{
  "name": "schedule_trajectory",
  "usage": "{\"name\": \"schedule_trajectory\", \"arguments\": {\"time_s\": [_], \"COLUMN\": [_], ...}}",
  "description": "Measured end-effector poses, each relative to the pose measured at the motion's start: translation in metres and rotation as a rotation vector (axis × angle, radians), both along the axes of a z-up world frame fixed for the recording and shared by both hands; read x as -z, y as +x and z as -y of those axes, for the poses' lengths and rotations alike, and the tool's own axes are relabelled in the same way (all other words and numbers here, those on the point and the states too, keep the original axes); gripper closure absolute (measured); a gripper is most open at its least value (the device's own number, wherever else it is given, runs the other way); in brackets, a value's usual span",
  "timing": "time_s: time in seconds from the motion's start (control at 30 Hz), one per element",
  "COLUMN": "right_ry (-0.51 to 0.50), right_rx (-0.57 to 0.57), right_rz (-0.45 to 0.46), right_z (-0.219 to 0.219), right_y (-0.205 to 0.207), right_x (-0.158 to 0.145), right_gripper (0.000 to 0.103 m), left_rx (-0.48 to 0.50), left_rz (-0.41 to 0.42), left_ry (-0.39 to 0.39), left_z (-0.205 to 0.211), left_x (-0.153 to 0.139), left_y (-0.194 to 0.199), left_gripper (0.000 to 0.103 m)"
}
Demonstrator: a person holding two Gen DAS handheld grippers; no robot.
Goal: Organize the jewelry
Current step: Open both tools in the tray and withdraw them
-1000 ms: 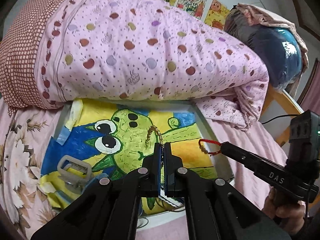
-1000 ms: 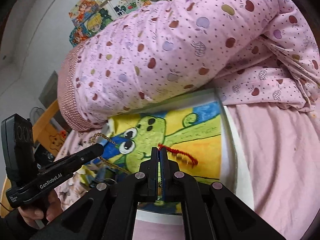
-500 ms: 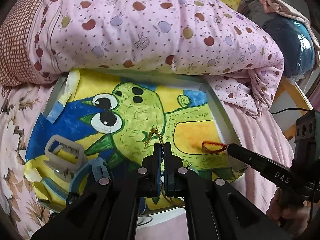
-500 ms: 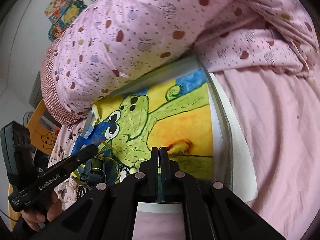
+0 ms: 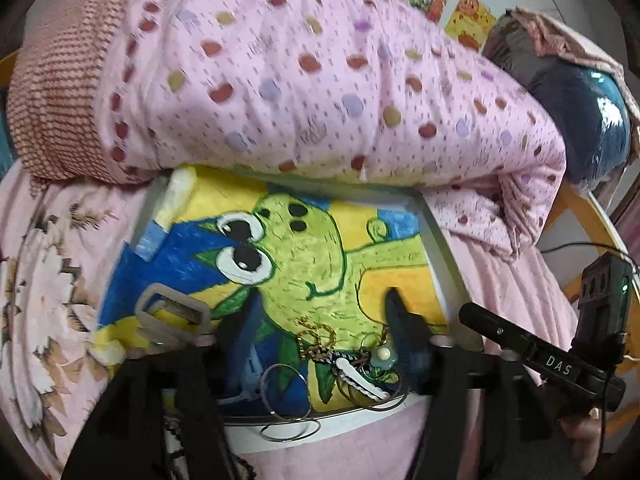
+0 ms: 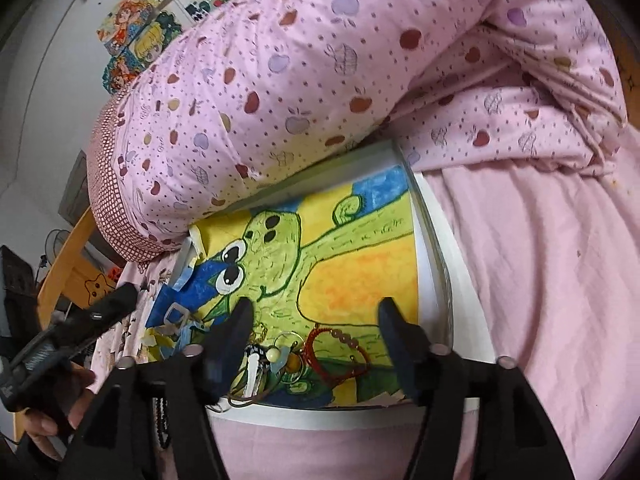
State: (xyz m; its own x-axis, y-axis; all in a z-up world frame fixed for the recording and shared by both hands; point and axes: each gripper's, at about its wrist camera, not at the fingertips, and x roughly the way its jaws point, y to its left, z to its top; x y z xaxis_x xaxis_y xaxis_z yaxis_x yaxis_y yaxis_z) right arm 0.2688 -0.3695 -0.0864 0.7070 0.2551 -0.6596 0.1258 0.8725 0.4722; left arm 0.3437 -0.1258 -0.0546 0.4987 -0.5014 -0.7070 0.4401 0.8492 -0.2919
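Observation:
A painted board (image 5: 280, 248) with a green cartoon creature lies on the bed and bears the jewelry. My left gripper (image 5: 320, 316) is open and empty above a gold chain (image 5: 314, 334). A flower hair clip (image 5: 380, 356) and thin wire hoops (image 5: 286, 392) lie beside it. My right gripper (image 6: 314, 316) is open and empty above a red beaded bracelet (image 6: 340, 356) on the board (image 6: 360, 276). A striped clip (image 6: 254, 368) and a round bead piece (image 6: 274, 354) lie to the bracelet's left.
A rolled pink spotted quilt (image 5: 300, 80) overhangs the board's far edge. A grey buckle (image 5: 172, 312) lies on the board's left. Pink sheet (image 6: 540, 280) spreads to the right. A blue bundle (image 5: 588, 120) sits on a wooden bed frame at far right.
Both grippers have opened. The left one let go of the gold chain and the right one let go of the red bracelet; both pieces now lie on the board.

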Motion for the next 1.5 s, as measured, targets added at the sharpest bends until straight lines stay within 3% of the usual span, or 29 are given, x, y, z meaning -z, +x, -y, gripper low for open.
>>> {"name": "schedule_trajectory", "arguments": {"time_s": [0.03, 0.17, 0.3, 0.37, 0.4, 0.67, 0.93, 1.23, 1.5], "right_ry": [-0.007, -0.035, -0.061, -0.088, -0.101, -0.199, -0.225, -0.283, -0.310], "right_rx": [0.001, 0.005, -0.011, -0.026, -0.031, -0.037, -0.017, -0.055, -0.123], "right_rz": [0.012, 0.059, 0.112, 0.149, 0.162, 0.297, 0.353, 0.366, 0.321], "right_z": [-0.001, -0.005, -0.012, -0.018, -0.021, -0.039, -0.039, -0.054, -0.080], "right_y": [-0.001, -0.005, -0.011, -0.016, -0.017, -0.040, -0.063, -0.103, -0.135], "right_x": [-0.002, -0.011, -0.021, -0.028, -0.030, -0.053, -0.065, -0.068, -0.061], "right_gripper": [0.031, 0.017, 0.011, 0.009, 0.008, 0.006, 0.004, 0.001, 0.001], "left_rx": [-0.015, -0.051, -0.081, -0.100, -0.110, -0.151, -0.181, -0.187, -0.183], "left_rz": [0.014, 0.053, 0.100, 0.128, 0.141, 0.179, 0.203, 0.213, 0.160], "left_ry": [-0.009, -0.006, 0.025, 0.031, 0.026, 0.010, -0.007, -0.009, 0.023], "left_z": [-0.005, -0.019, -0.030, -0.036, -0.040, -0.067, -0.089, -0.108, -0.123], "left_x": [-0.005, -0.022, -0.036, -0.043, -0.046, -0.062, -0.069, -0.071, -0.055], "left_y": [-0.003, -0.011, -0.020, -0.026, -0.029, -0.047, -0.069, -0.103, -0.131], "left_gripper": [0.030, 0.030, 0.027, 0.008, 0.006, 0.006, 0.006, 0.006, 0.006]}}
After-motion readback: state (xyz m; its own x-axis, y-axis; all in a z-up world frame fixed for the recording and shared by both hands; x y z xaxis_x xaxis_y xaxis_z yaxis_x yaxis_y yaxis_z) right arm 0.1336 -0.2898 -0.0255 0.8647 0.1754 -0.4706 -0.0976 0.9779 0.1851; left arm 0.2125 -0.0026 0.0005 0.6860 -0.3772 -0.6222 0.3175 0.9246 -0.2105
